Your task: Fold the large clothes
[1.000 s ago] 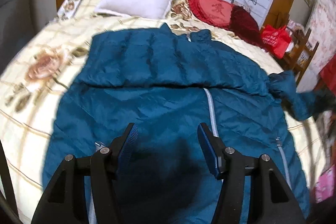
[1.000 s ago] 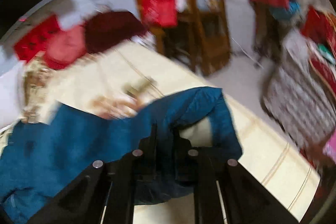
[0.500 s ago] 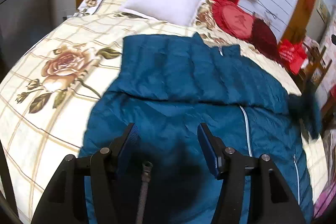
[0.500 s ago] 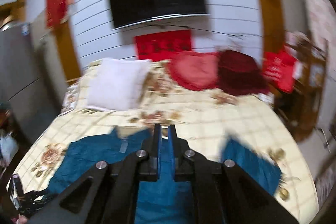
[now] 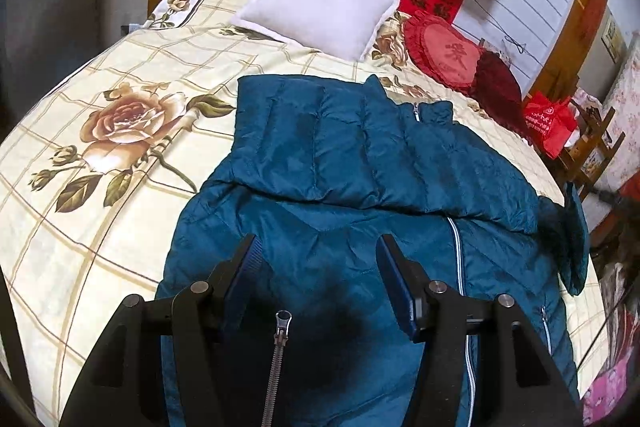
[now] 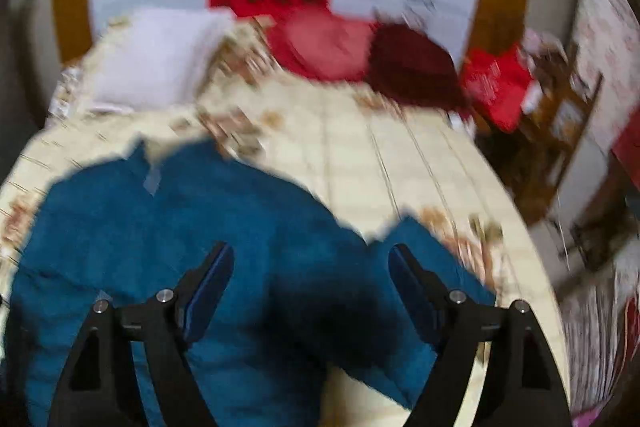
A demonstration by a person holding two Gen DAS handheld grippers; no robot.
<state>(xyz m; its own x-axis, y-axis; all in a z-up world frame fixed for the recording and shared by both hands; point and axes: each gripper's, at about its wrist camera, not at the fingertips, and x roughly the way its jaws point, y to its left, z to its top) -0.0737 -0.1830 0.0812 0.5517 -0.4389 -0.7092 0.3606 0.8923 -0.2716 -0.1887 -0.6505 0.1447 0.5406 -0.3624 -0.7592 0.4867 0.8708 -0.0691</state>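
Note:
A large teal puffer jacket lies front up on the bed, with one sleeve folded across its chest and a white zipper down its front. My left gripper is open and empty above the jacket's lower half. A metal zipper end shows between its fingers. In the blurred right wrist view, my right gripper is open and empty above the jacket. The jacket's other sleeve lies to the right of the body.
The bed has a cream checked cover with rose prints. A white pillow, a red heart cushion and a dark red cushion lie at its head. A red bag and wooden chair stand at the right.
My right gripper was shut on the sleeve; it has let go and now stands open over the jacket. My left gripper stayed open while its view shifted toward the jacket's left side.

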